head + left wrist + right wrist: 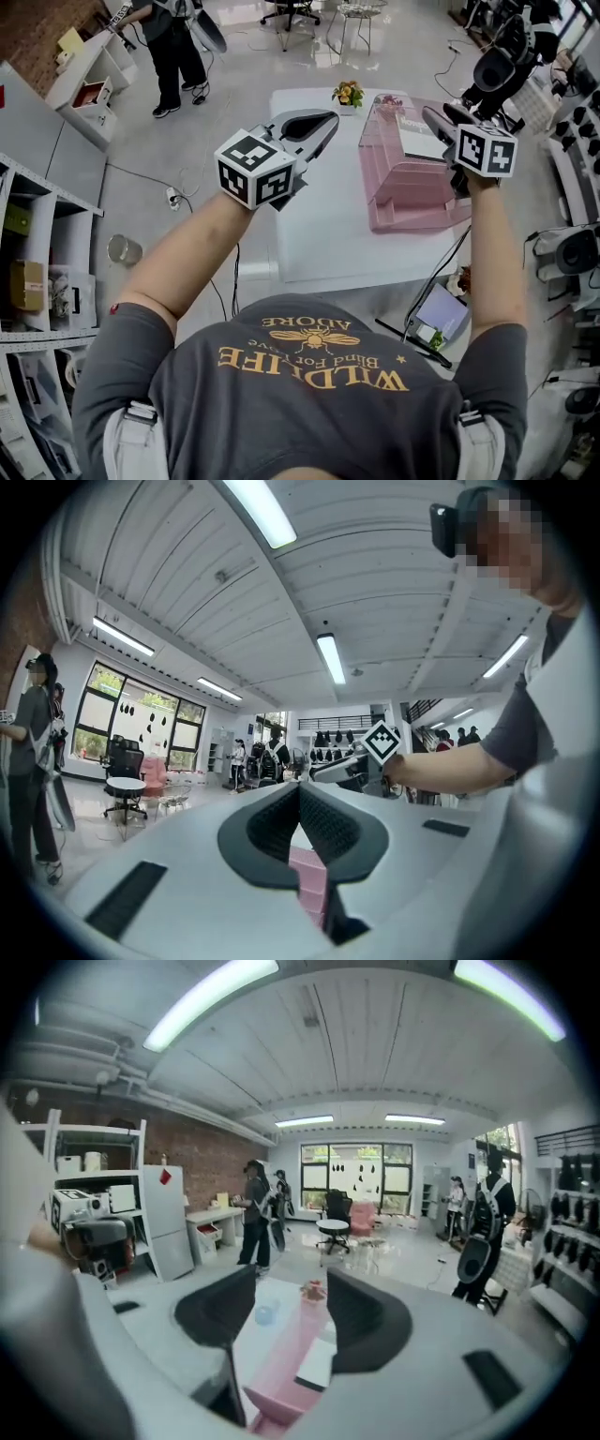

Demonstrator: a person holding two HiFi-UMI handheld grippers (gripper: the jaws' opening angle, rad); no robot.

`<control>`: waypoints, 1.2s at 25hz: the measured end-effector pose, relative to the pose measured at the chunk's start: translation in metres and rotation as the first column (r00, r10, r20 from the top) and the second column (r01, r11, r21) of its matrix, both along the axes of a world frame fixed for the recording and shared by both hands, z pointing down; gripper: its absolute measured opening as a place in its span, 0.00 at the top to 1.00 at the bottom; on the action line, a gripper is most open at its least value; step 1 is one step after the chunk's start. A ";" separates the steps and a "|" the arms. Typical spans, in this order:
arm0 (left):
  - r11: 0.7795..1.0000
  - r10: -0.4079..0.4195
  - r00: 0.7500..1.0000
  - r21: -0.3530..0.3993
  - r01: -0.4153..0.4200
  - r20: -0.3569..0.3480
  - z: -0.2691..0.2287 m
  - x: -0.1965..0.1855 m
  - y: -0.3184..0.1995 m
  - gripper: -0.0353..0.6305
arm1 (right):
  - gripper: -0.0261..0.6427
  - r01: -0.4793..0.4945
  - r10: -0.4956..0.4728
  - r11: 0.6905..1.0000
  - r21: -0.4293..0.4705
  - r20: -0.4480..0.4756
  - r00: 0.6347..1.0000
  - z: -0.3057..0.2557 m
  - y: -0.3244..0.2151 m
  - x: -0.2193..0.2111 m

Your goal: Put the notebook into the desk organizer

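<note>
The notebook is sitting inside the pink organizer at the bench's right edge. The right gripper is hovering above it, jaws apart and empty. The left gripper is hanging over the left edge, jaws closed on nothing.

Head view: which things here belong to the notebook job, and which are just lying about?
Job: notebook, inside the pink desk organizer; right hand-held gripper, open and empty.
Lying about: flower pot at the far edge of the table; round tin beside the shelf unit.
</note>
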State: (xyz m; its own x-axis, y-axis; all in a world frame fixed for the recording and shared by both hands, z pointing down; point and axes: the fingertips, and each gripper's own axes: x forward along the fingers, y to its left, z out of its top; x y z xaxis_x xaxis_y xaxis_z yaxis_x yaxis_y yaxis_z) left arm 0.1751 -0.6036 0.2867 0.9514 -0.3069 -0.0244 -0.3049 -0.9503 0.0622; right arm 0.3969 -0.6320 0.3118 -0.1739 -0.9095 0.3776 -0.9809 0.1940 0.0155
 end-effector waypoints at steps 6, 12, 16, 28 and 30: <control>0.996 -0.092 0.995 0.004 0.092 -0.026 -0.011 -0.085 0.011 0.95 | 0.65 0.150 -0.157 0.978 0.142 0.041 0.987 -0.037 0.013 -0.107; 0.983 -0.186 0.981 -0.014 0.185 -0.051 -0.006 -0.168 0.031 0.95 | 0.71 0.261 -0.288 0.938 0.226 0.097 0.953 -0.040 0.039 -0.200; 0.967 -0.254 0.965 -0.032 0.252 -0.058 0.005 -0.219 0.040 0.95 | 0.78 0.337 -0.368 0.909 0.245 0.094 0.925 -0.027 0.058 -0.250; 0.938 -0.344 0.937 -0.053 0.341 -0.064 0.029 -0.291 0.066 0.95 | 0.96 0.409 -0.446 0.887 0.212 0.167 0.880 0.041 0.091 -0.317; 0.939 -0.343 0.937 -0.054 0.340 -0.062 0.031 -0.293 0.069 0.95 | 0.96 0.417 -0.449 0.887 0.198 0.166 0.878 0.048 0.093 -0.320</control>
